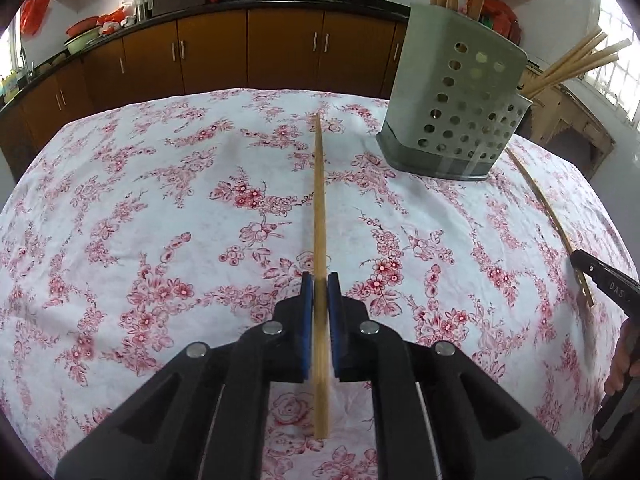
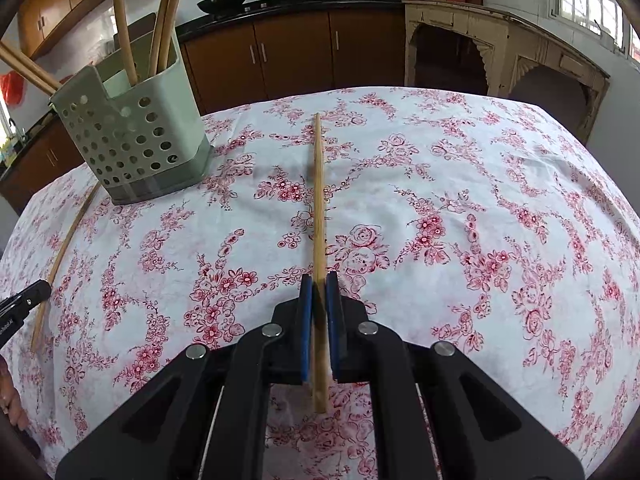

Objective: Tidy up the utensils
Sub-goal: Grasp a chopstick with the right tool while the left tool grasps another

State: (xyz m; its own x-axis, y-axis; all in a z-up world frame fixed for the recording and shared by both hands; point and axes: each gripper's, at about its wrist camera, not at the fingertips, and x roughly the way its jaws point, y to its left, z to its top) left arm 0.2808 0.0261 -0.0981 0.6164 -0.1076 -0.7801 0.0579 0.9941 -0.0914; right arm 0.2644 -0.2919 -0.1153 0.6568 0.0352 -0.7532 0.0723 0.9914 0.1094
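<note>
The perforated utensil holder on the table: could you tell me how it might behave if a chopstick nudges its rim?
The utensil holder looks like thin plastic, so probably light. It is tall with long sticks leaning out above it, so likely top-heavy and apt to tip. On the floral tablecloth it may slide or drag the cloth rather than stay put.

Utensil handles [image 2: 120,20] in holder [image 2: 136,136] cut off by top edge.

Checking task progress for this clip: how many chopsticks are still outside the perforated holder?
2. One chopstick is clamped in the left gripper; the other chopstick is clamped in the right gripper. More stand inside the holder; none lie loose on the tablecloth.
</note>
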